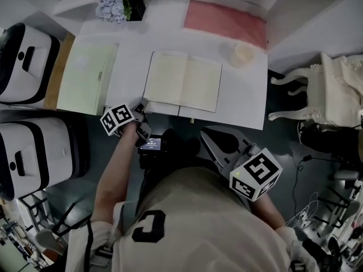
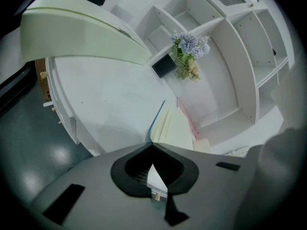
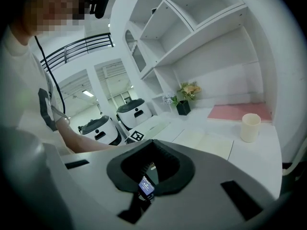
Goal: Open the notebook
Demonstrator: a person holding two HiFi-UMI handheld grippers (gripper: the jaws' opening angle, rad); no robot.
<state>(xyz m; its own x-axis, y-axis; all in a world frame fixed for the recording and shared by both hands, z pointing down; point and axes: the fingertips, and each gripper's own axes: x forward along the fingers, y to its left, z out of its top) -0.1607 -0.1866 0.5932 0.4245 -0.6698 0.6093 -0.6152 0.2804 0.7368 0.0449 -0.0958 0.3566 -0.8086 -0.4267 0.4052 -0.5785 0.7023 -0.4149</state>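
Observation:
The notebook (image 1: 182,81) lies open and flat in the middle of the white table (image 1: 244,103), showing cream pages. My left gripper (image 1: 142,109) is shut, and its tips sit at the notebook's near left corner. The frames do not show whether it pinches the cover. In the left gripper view the page stack (image 2: 171,126) starts right beyond the closed tips of the left gripper (image 2: 152,143). My right gripper (image 1: 209,136) is shut and empty, off the table's front edge, near my body. From the right gripper view the notebook (image 3: 206,140) lies ahead of the right gripper (image 3: 152,141).
A pale green book (image 1: 88,77) lies left of the notebook. A cup (image 1: 244,54), a pink mat (image 1: 226,22) and potted flowers (image 1: 122,7) stand towards the back. Two white machines (image 1: 25,64) are at the left, a white chair (image 1: 317,89) at the right.

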